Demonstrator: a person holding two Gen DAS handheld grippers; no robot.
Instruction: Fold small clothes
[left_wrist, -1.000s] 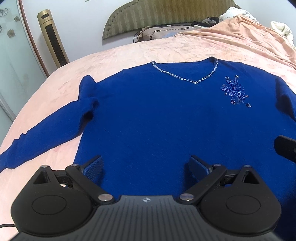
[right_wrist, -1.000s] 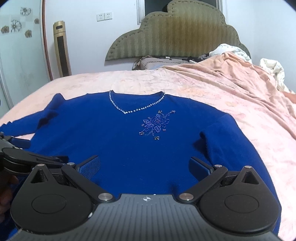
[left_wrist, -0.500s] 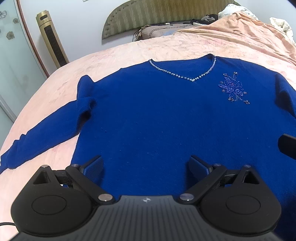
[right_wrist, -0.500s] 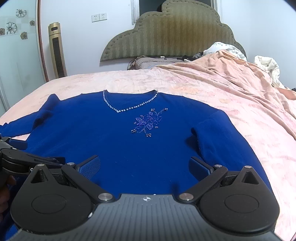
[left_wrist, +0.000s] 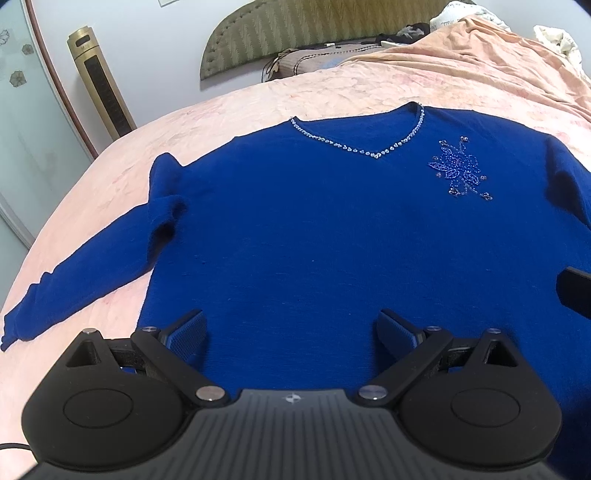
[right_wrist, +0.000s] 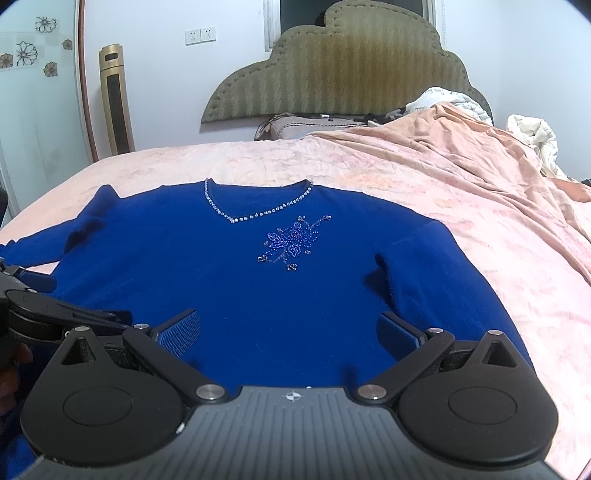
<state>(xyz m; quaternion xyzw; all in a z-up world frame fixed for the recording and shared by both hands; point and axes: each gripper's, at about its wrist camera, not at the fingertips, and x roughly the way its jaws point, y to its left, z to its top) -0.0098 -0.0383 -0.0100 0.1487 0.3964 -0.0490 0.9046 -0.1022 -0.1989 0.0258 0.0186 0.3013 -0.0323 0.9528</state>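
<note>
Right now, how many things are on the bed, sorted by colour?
Blue: 1, the sweater
Peach: 1, the blanket
White: 1, the bundle of cloth
Brown: 1, the pillow
Total: 4

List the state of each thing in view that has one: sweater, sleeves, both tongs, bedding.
Blue sweater: spread flat, front up, unfolded.
Its left-side sleeve: stretched out across the bed.
Its right-side sleeve: lying down along the body.
Left tongs: open, empty, over the hem.
Right tongs: open, empty, over the hem.
Peach blanket: rumpled, bunched on the right of the bed.
</note>
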